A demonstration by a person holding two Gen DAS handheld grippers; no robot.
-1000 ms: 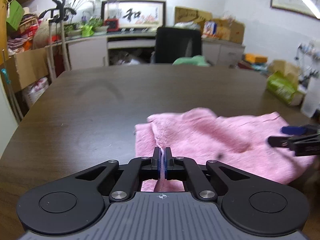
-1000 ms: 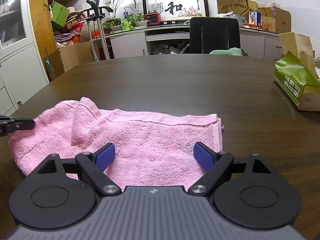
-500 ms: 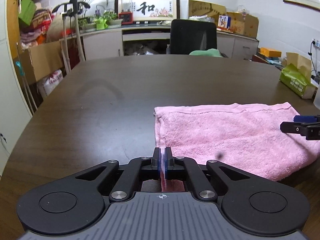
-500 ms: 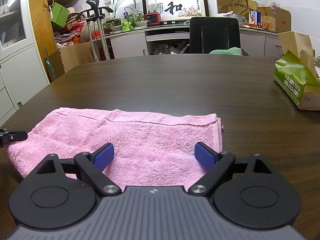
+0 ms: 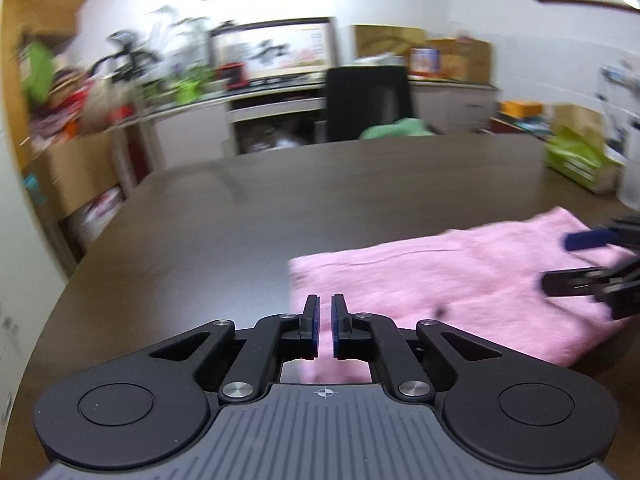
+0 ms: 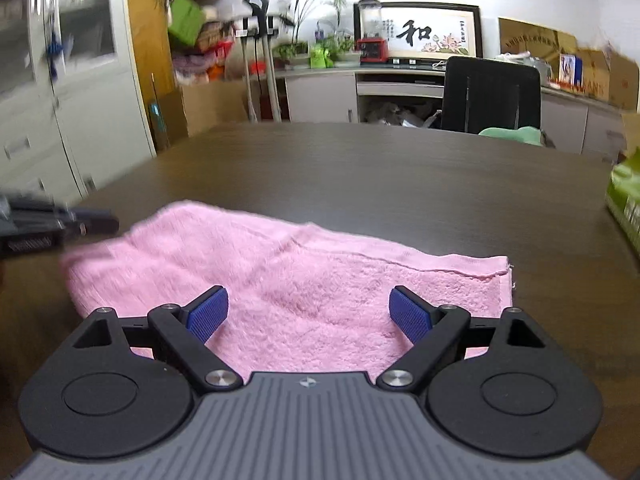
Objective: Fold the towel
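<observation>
A pink towel [image 5: 460, 280] lies folded flat on the dark wooden table [image 5: 280, 208]. It also shows in the right wrist view [image 6: 304, 280]. My left gripper [image 5: 325, 320] sits at the towel's near left corner with its jaws slightly parted and nothing between them. My right gripper [image 6: 310, 312] is wide open just above the towel's near edge, empty. The right gripper also shows at the right of the left wrist view [image 5: 596, 260], and the left gripper at the left of the right wrist view [image 6: 60, 220].
A green tissue pack [image 5: 580, 160] stands at the table's right side, also in the right wrist view [image 6: 628, 208]. A black office chair [image 6: 492, 96] stands behind the far edge with a green cloth [image 6: 512, 136] on it. Cabinets and boxes line the walls.
My left gripper has let go of the towel's corner and its jaws have parted slightly. The towel now lies flat. Both views have shifted and are motion-blurred.
</observation>
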